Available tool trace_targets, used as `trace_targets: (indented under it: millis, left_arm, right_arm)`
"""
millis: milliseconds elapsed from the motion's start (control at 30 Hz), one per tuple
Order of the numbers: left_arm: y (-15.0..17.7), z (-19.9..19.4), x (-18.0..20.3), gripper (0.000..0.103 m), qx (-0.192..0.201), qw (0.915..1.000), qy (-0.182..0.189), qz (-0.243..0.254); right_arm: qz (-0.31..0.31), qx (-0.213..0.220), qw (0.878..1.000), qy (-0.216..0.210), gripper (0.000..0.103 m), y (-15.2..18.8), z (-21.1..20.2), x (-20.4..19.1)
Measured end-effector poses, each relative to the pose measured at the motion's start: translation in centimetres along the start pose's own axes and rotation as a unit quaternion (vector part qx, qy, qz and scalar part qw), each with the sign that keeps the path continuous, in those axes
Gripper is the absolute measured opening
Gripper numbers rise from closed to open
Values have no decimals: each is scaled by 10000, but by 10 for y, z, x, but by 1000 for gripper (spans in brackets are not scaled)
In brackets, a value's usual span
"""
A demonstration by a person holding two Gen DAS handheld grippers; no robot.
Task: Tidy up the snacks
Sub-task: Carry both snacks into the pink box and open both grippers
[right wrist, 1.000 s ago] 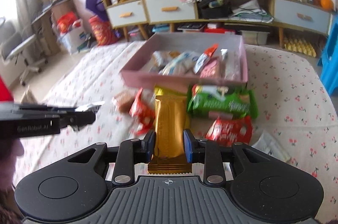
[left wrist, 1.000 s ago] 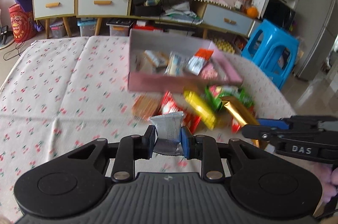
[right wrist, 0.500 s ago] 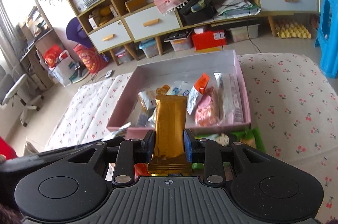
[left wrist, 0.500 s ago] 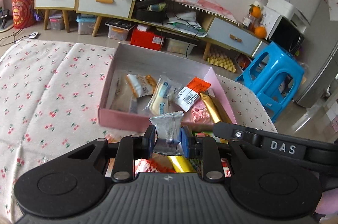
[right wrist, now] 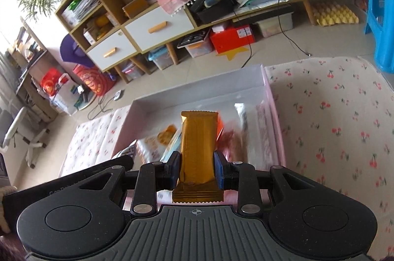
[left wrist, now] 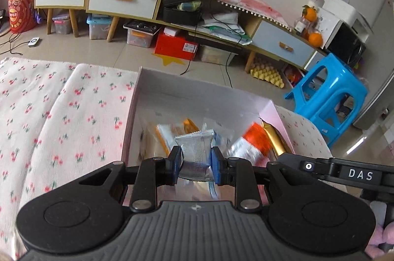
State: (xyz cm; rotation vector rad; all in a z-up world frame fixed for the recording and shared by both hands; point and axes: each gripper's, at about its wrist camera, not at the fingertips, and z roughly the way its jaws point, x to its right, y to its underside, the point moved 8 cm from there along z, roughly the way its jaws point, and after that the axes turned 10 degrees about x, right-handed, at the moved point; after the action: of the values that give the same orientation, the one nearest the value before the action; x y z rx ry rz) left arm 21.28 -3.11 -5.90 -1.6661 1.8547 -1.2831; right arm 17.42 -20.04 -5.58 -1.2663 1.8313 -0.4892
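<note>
- While both grippers hang over the pink box [left wrist: 275, 108], step in hand judged as carrying two snacks in for the drop.
- Left gripper [left wrist: 194, 162]: pinching a silver packet [left wrist: 194, 150] across its width, pads pressed on both sides, packet upright and poised above the box's near half.
- Right gripper [right wrist: 197, 168]: clamped on a gold bar [right wrist: 198, 137], bar standing lengthwise between the pads, crimped tail hanging out below, top end reaching over the box middle.
- Box [right wrist: 268, 98] set at the far edge of the tabletop [left wrist: 61, 113], on the cherry-print cloth, open and already part filled.
- Inside: an orange-and-white packet [left wrist: 251, 145], pale wrappers, a pinkish pack; all blurred, so exact kinds not clear.
- Same gold bar seen from the left view at the box's right wall, under the right gripper's black arm.
- Grippers close beside each other, nearly shoulder to shoulder above the same box.
- Next move, as a judgement: lower each a little toward a free patch, then part the pads and let go.
- Calls for: keeping the two grippers from knocking together, and setting the long bar along the box's length, not across the heap.
- Risk: silver packet light and crinkly, likely to cling to a pad or land on edge against other wrappers.
</note>
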Motion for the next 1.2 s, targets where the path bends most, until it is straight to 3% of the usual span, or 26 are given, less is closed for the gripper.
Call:
trace_targets:
  millis: [367, 533, 667, 900, 1200]
  left_arm:
    - [-11, 37, -1, 24, -34, 9993, 41, 359]
    - [-11, 52, -9, 24, -96, 9995, -14, 316]
    - [-9, 59, -12, 24, -117, 9989, -36, 444]
    - [-11, 67, -14, 24, -79, 9989, 12, 460]
    - [-13, 74, -12, 25, -122, 9983, 12, 565]
  right_arm:
    - [-1083, -291, 9936, 147, 28, -35, 51, -2]
    - [-1159, -426, 9911, 500, 28, -41, 73, 4]
    - [-1452, -496, 9872, 444, 28, -40, 85, 1]
    - [-2420, -917, 9653, 361, 28, -26, 102, -12]
    - [-2950, -1108, 9478, 494, 29, -14, 108, -18]
